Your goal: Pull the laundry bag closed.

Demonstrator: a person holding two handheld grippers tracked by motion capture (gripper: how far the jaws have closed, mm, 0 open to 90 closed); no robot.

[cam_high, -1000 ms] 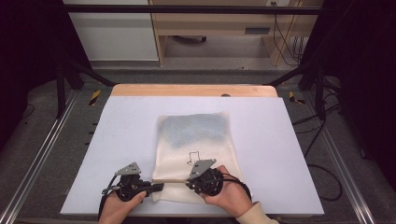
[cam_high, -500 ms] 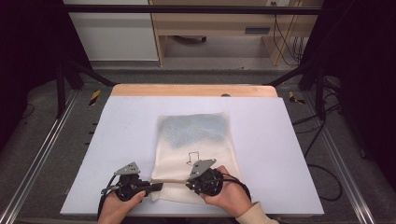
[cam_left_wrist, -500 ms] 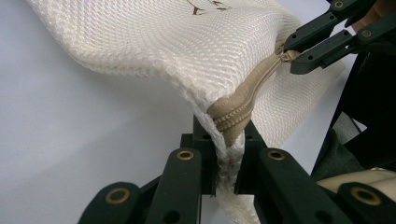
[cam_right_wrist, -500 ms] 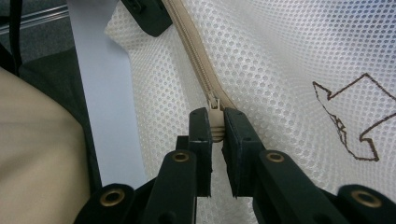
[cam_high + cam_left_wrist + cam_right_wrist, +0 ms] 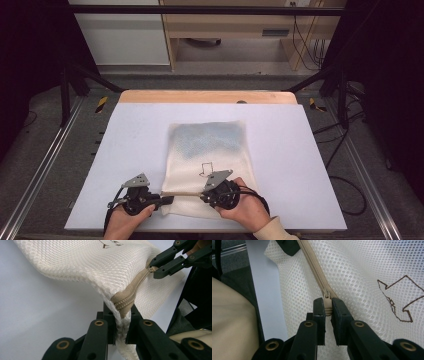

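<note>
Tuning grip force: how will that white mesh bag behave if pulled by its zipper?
Likely floppy: the mesh bag sags and folds over where the left tongs pinch its corner. Probably light, as it lifts off the table from that one pinch. The zipper pull is small between the right tongs, so it may slip; the open weave could snag.

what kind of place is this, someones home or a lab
Most likely a lab or recording workspace, not a home: a white table framed by metal rails, loose cables on the grey floor, and a person working a mesh bag with hand-held tongs.
</note>
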